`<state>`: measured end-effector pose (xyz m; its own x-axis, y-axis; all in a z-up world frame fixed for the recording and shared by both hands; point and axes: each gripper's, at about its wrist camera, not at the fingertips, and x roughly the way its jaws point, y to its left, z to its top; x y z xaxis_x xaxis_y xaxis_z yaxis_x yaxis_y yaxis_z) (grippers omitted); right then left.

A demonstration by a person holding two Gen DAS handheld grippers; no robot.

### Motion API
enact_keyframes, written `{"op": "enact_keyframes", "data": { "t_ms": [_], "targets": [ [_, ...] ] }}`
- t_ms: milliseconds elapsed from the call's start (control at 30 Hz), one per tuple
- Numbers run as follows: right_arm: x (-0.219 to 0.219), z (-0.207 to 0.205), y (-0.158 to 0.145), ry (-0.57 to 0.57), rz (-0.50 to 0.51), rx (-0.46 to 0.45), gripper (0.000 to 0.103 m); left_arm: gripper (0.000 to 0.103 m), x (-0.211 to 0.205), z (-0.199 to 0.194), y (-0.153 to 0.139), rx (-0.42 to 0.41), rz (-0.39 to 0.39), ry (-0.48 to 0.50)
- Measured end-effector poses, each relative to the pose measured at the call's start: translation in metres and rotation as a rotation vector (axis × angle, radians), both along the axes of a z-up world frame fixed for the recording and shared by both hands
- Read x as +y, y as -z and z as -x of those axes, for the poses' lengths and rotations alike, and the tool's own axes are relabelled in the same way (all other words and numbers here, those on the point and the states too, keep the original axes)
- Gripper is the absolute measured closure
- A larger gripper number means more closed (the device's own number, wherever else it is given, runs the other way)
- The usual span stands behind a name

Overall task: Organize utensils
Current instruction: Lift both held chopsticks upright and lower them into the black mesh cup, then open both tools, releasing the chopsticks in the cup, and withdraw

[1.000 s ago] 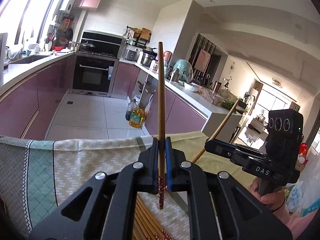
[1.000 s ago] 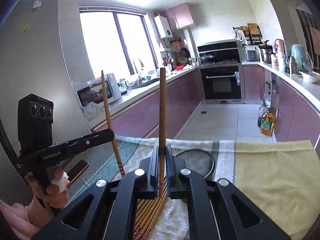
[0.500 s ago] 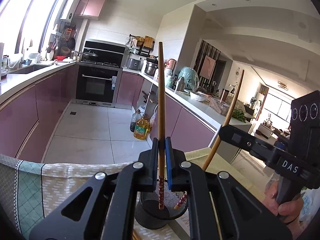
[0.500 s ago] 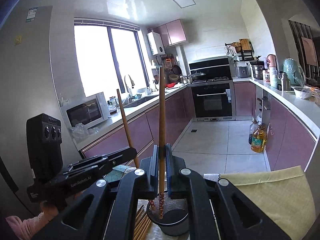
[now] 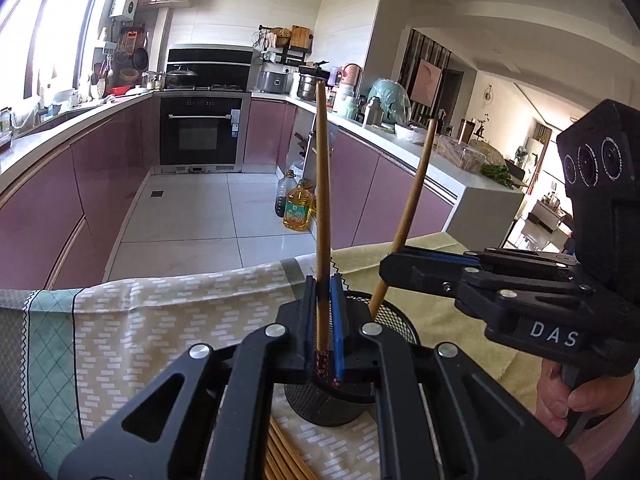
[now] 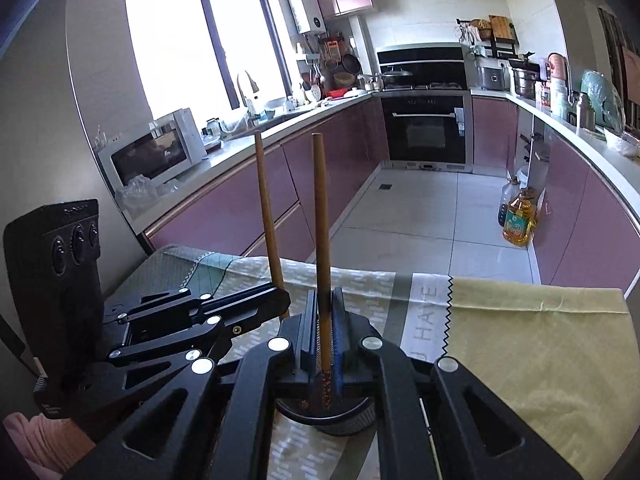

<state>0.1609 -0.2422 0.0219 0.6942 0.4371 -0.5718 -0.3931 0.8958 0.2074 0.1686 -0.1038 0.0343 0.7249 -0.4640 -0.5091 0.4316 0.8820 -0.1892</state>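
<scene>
The left gripper (image 5: pixel 322 320) is clamped shut on one chopstick (image 5: pixel 322 200), and the right gripper (image 6: pixel 324 324) is clamped shut on a second chopstick (image 6: pixel 321 220). Each stick stands nearly upright, its long axis running up and down, plain wooden end at the top and patterned red end at the bottom. The left one's patterned end hangs inside the mouth of a black mesh cup (image 5: pixel 394 318); the right one's end hangs over the same cup (image 6: pixel 360 412), seen under the jaws. In the left view the right gripper (image 5: pixel 390 270) reaches in from the right side, and its stick (image 5: pixel 412 196) leans a little to the right, its lower end hidden behind the cup's rim. A hand (image 5: pixel 560 396) grips that tool's handle.

That makes two chopsticks in the air and one cup. A bundle of further chopsticks (image 5: pixel 280 456) lies flat on the cloth just in front of the cup, too hidden by the gripper arms to count.

The cup stands on a patterned tablecloth (image 5: pixel 160 320) joined to a plain yellow cloth (image 6: pixel 540 340). Beyond the table edge lies a tiled floor, with two oil bottles (image 5: pixel 297 208) standing against purple cabinets, and an oven (image 6: pixel 424 128) at the far wall.
</scene>
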Motion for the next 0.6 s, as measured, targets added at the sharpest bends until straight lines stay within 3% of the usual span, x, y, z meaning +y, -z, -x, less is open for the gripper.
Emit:
{"op": "enact_keyframes", "data": {
  "t_ms": [167, 300, 600],
  "targets": [
    [-0.006, -0.001, 0.008, 0.044, -0.027, 0.003, 0.086, 0.082, 0.004, 0.005, 0.007, 0.008, -0.01, -0.011],
    [-0.015, 0.003, 0.012, 0.077, -0.031, -0.005, 0.069, 0.074, 0.008, 0.009, 0.011, 0.012, -0.013, -0.017],
    [-0.023, -0.001, 0.045, 0.064, -0.108, 0.133, 0.065, 0.067, 0.019, 0.007, 0.033, 0.1, 0.018, 0.021]
  ]
}}
